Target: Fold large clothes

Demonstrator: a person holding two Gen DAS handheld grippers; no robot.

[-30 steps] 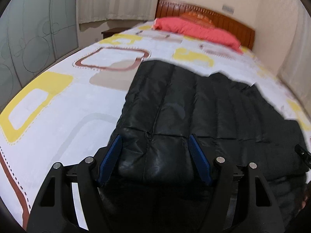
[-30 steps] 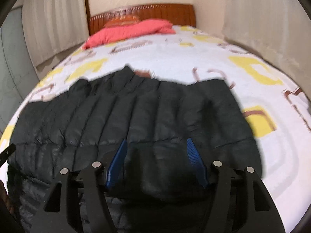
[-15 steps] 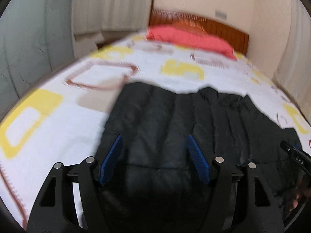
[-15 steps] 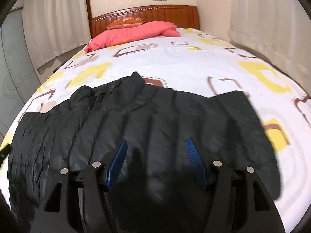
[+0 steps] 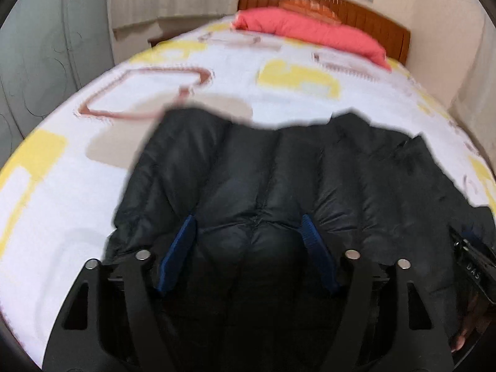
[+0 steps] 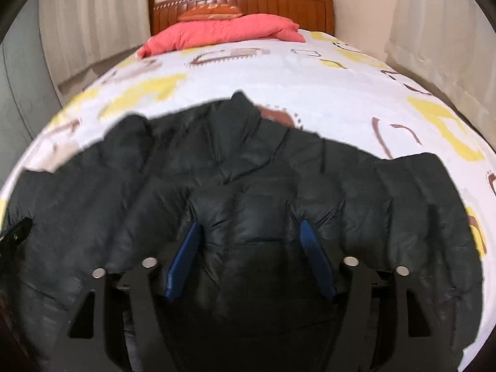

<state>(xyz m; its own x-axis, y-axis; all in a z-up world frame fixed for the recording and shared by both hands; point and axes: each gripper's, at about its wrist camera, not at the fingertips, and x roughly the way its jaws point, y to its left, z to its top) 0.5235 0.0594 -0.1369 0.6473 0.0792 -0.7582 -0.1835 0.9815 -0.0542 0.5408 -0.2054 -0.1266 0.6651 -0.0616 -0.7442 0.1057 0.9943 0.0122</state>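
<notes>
Only the right view shows the black jacket's (image 6: pixel 248 186) collar. Both grippers, left (image 5: pixel 249 231) and right (image 6: pixel 249 232), tilt downward over the jacket, jaws just widened, a quilted bulge between them; grip unclear.

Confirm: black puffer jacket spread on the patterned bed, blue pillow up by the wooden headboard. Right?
Not quite: the pillow is coral red, not blue, as the right wrist view shows. The rest holds: the black puffer jacket lies spread on the patterned bed, and the pillow sits by the wooden headboard.

Bed (image 6: pixel 310 93) bearing jacket (image 6: pixel 248 186), seemingly quilt (image 6: pixel 217 32).
</notes>
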